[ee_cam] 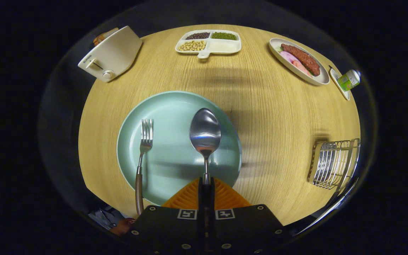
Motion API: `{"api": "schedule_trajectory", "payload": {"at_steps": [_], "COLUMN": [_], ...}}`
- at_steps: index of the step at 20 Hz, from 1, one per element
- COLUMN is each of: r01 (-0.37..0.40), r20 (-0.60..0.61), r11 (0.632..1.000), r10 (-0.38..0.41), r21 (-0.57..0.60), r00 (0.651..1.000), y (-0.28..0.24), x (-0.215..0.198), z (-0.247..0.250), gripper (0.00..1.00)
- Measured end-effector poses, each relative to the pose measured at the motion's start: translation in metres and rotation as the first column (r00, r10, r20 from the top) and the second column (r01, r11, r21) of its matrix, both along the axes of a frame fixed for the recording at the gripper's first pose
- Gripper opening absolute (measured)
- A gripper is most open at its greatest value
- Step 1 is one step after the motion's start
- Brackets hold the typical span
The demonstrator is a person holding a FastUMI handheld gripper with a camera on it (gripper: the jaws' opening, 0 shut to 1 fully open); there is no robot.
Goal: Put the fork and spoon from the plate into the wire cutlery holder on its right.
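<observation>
The spoon (205, 132) is pinched by its handle between the orange fingers (225, 198) of the claw (206, 184), which are pressed together on it; its bowl points straight ahead of the claw and shows over the pale green plate (170, 106). Whether the bowl touches the plate or is lifted cannot be told. The fork (143, 156) lies just to the left of the claw, tines forward on the plate, its brown handle running back over the plate's near rim onto the counter (271, 127).

Well off to the claw's right, apart from the plate, stands the wire cutlery holder (333, 163), with no cutlery visible inside it.

Far ahead, beyond the plate, is a white divided tray (204, 54) with four compartments: dark beans in the far left one, green beans in the far right, yellow beans in the near left, and a pale filling in the near right. Ahead and to the right, an oval dish (317, 80) carries a reddish sausage and pink slices. Just beyond that dish, a small green can (349, 80) lies on a little white tray. Ahead and to the left sits a white toaster (113, 55).
</observation>
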State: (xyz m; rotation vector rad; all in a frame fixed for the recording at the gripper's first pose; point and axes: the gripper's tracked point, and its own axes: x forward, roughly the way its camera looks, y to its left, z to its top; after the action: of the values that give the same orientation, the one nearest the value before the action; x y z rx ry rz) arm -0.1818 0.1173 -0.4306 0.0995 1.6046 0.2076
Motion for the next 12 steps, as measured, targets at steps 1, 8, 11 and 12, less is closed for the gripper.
{"api": "schedule_trajectory", "payload": {"at_steps": [1, 8, 11, 12], "r01": [0.014, 0.065, 0.110, 0.128], "r20": [0.012, 0.170, 0.206, 0.210], "r11": [1.000, 0.998, 0.994, 0.991], "r10": [-0.014, -0.067, -0.105, -0.120], "r21": [0.016, 0.016, -0.013, -0.026], "r00": [1.000, 0.983, 0.973, 0.970], "y": [-0.002, -0.063, -0.108, -0.122], "x": [0.001, 0.019, 0.017, 0.015], "z": [0.006, 0.066, 0.083, 0.087], "gripper": [0.04, 0.04, 0.05, 0.05]}}
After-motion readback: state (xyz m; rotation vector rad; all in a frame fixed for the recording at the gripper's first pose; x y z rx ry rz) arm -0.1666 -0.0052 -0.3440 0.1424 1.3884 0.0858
